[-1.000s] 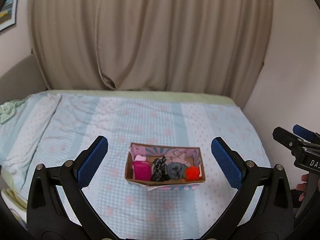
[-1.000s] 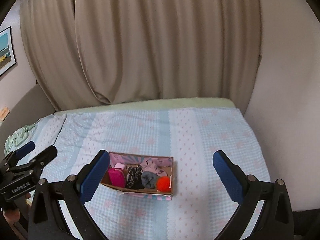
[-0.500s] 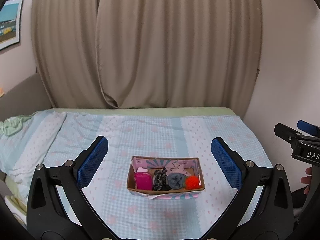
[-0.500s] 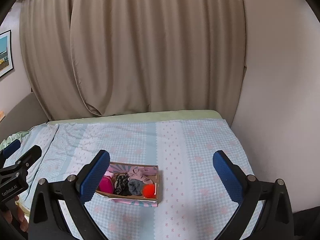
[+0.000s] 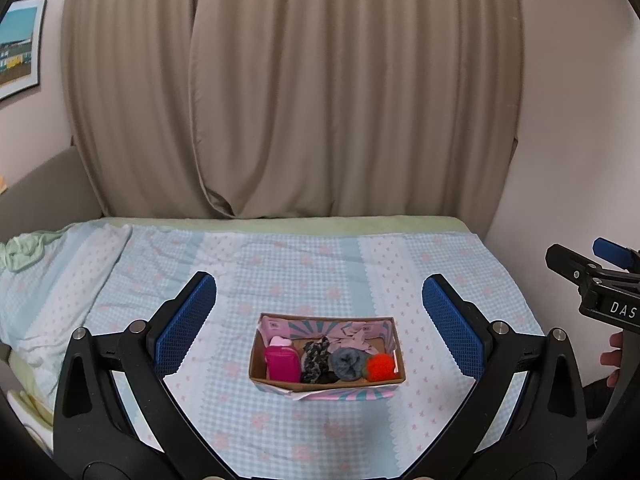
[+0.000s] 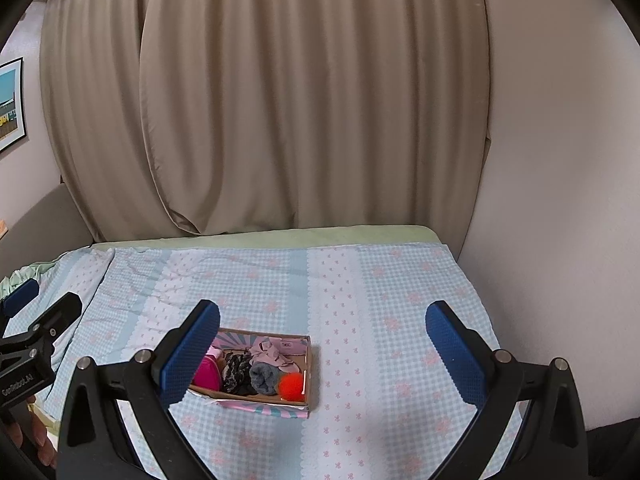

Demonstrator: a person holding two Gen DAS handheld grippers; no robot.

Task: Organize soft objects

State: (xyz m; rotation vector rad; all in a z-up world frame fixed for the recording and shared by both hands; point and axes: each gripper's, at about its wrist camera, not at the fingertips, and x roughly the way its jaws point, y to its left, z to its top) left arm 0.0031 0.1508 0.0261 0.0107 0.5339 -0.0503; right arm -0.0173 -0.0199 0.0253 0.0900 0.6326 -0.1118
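**Two grippers raised, jaws spread and empty**

Both the left gripper [image 5: 319, 308] and right gripper [image 6: 322, 334] hang above the bed [image 5: 400, 264]. A cardboard box [image 5: 326, 382] of soft items [image 5: 348, 362] sits near the bed's front edge; a careless descent could tip it on the yielding mattress.

In the right wrist view, the right tool's blue pad [image 6: 188, 354] is covering the cardboard box's [image 6: 298, 403] left end and part of the pink pouch [image 6: 206, 376]; the framed picture [image 6: 10, 104] is being cropped by the edge.
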